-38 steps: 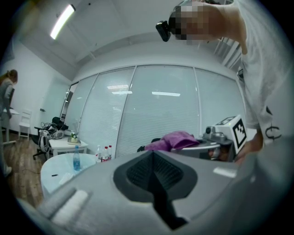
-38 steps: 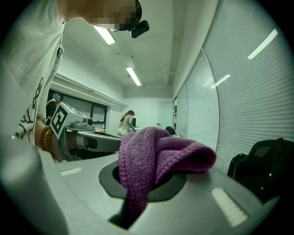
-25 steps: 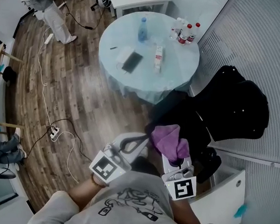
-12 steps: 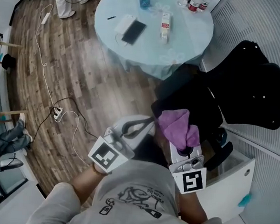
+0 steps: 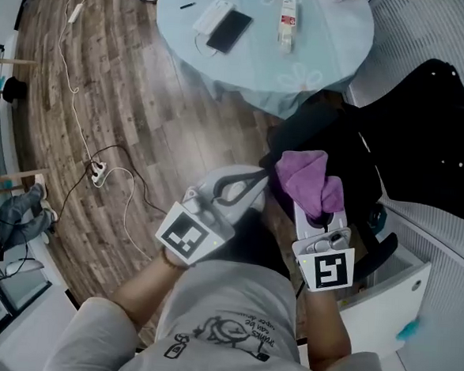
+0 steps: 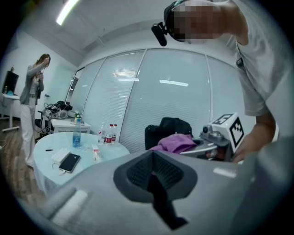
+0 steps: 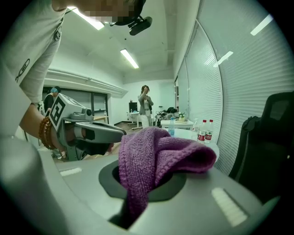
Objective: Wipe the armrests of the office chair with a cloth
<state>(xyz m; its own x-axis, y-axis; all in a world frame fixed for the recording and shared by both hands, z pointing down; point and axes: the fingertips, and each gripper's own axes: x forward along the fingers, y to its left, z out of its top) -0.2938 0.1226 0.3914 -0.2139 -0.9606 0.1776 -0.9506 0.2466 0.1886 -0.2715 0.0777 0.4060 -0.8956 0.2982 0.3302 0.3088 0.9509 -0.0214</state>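
Right hand-held gripper (image 5: 318, 220): clamped on the purple cloth (image 5: 307, 182), which bunches above its jaws.
Left hand-held gripper (image 5: 244, 185): jaws together with nothing between them, just left of the cloth.
Office chair (image 5: 426, 131): black, beside the near right edge of the round desk (image 5: 337, 45), ahead and right of the cloth.
Armrest (image 5: 382, 251): the dark bar just right of the right hand-held gripper seems the near one; its long axis is unclear.
Nearer hand: the right, so probably a short reach rightward and down.
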